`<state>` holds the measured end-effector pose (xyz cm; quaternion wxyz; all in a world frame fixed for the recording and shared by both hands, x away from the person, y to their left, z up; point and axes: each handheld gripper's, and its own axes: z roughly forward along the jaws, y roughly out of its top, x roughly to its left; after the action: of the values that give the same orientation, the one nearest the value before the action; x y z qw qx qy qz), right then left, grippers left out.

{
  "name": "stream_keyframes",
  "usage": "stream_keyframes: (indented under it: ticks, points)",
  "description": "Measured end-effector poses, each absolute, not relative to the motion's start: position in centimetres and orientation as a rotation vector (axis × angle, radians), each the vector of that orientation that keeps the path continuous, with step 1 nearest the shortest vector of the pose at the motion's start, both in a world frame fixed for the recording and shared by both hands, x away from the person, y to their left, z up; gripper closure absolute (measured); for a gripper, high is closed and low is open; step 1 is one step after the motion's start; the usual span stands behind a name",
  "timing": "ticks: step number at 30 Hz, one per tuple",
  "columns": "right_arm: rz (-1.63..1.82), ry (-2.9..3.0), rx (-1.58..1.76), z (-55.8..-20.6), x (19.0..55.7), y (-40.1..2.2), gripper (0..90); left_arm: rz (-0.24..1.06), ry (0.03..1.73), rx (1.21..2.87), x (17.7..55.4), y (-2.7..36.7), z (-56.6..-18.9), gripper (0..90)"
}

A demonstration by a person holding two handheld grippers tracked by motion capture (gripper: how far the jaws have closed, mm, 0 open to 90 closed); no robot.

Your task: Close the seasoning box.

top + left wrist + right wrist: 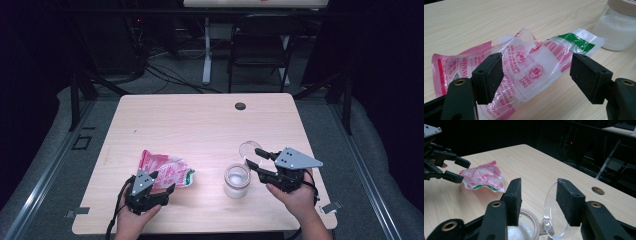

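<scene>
The right tongs (537, 202) stand part-open around the jar's (236, 181) clear hinged lid (554, 220), not yet gripping, while the left tongs (536, 75) gape over the plastic bag (529, 65) near the worktop's (200, 120) front edge; next, likely pinch the lid.

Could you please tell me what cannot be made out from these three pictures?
- Small red print on the crumpled red-and-clear plastic bag: too small to read, left gripper view.
- How full the glass jar of white powder is: cut off by the edge, both gripper views.
- Whether the right gripper touches the clear hinged lid: unclear.
</scene>
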<state>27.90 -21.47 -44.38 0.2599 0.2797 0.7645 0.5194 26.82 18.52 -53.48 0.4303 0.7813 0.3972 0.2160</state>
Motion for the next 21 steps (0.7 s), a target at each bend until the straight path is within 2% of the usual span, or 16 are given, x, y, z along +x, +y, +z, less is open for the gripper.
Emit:
stream_keyframes:
  ticks: [8, 21]
  points:
    - [1.394, 2.05, 0.776, -43.8, 27.9, -22.5, 65.6, 0.516, 1.02, 1.93, 27.1, 19.0, -53.7, 30.1]
    - [1.419, 2.021, 0.813, -43.7, 28.0, -23.8, 75.7, 0.54, 1.059, 1.868, 27.0, 20.3, -53.5, 46.8]
